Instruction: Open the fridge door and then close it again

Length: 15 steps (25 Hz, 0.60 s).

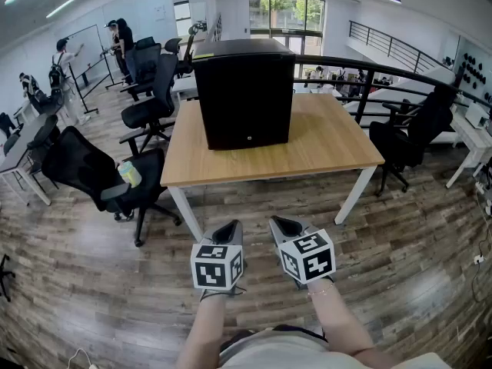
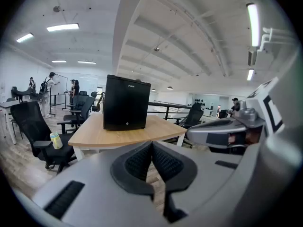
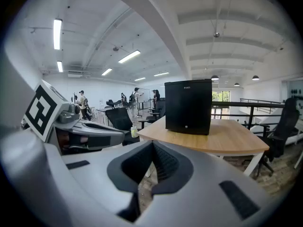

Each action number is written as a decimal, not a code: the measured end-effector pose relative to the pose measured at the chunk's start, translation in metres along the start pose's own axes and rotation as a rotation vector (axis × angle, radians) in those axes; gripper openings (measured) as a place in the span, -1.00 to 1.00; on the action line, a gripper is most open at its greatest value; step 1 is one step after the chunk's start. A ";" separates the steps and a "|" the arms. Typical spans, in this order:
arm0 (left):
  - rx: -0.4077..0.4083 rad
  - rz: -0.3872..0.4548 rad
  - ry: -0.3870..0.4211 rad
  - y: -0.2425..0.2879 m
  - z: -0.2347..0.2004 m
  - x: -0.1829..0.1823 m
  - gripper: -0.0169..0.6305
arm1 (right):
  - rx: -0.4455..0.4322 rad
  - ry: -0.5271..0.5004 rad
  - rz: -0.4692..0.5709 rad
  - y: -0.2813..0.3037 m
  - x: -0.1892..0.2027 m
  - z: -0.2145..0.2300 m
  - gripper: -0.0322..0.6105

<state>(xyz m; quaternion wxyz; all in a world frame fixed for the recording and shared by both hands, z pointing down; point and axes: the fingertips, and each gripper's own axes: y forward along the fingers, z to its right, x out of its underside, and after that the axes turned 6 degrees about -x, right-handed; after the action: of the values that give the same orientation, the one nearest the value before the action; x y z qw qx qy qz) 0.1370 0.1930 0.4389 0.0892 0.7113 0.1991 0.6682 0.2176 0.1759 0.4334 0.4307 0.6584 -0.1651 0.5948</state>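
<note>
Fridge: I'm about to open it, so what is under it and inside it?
The black fridge stands on the wooden table. It is shut, so the inside is hidden.

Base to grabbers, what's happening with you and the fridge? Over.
Left gripper shut, empty. Right gripper shut, empty. Fridge closed, on table. Nothing blocks it.
</note>
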 end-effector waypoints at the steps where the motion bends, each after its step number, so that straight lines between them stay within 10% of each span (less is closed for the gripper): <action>1: -0.002 0.003 -0.001 0.001 -0.001 -0.001 -0.93 | 0.003 0.000 0.000 0.001 0.000 0.002 -0.91; 15: 0.029 -0.012 0.004 0.007 0.009 0.008 -0.93 | -0.016 -0.009 0.023 0.006 -0.003 0.003 -0.90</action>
<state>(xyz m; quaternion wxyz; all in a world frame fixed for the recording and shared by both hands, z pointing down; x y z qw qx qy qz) 0.1468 0.1908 0.4484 0.0824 0.7102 0.2130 0.6659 0.2146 0.1695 0.4327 0.4282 0.6557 -0.1795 0.5954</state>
